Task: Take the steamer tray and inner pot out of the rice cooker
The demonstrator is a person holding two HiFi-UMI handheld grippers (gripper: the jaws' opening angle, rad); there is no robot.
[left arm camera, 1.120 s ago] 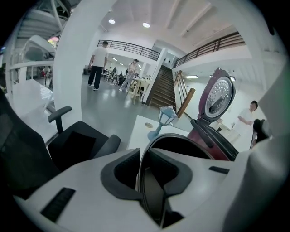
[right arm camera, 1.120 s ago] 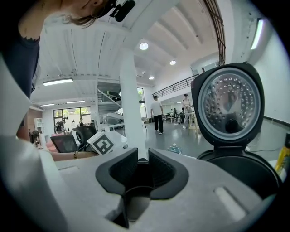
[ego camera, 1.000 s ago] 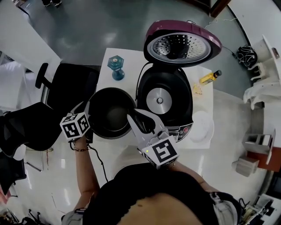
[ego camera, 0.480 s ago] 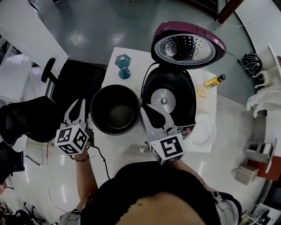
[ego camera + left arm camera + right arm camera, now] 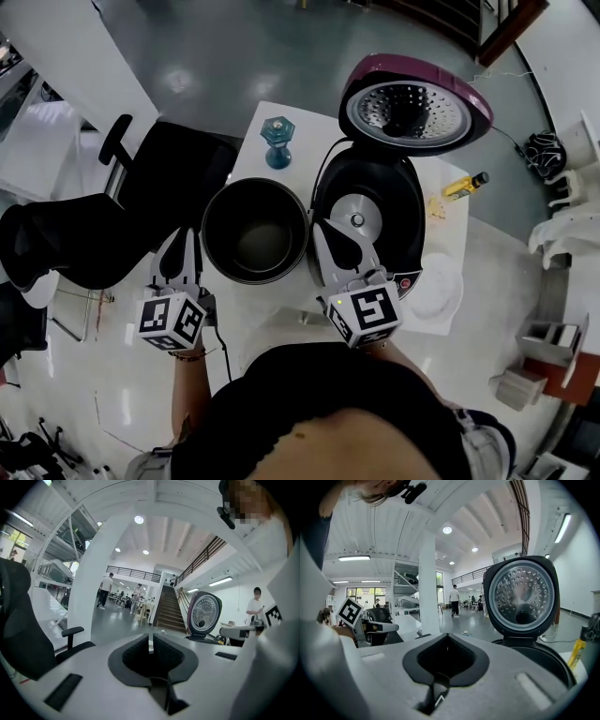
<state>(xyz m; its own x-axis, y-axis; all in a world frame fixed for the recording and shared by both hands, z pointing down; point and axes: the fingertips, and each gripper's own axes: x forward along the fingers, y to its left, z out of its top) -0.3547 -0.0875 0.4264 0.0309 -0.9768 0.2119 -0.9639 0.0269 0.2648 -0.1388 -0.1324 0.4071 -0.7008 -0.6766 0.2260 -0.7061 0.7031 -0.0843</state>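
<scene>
Pot removal looks done: the inner pot [image 5: 255,244] stands on the table [image 5: 272,321] at frame centre, just left of the open rice cooker [image 5: 410,246]. Your left gripper [image 5: 182,242] has just been closing, its jaws almost together. Your right gripper [image 5: 333,232] is pressed together, and both are empty. Next, check for the steamer tray, which I cannot pick out.

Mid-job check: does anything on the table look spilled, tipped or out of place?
Nothing tipped: the inner pot sits upright on the table left of the open rice cooker. One oddity: a small yellowish patch on the table near the yellow bottle, too small to tell whether it is a spill.
</scene>
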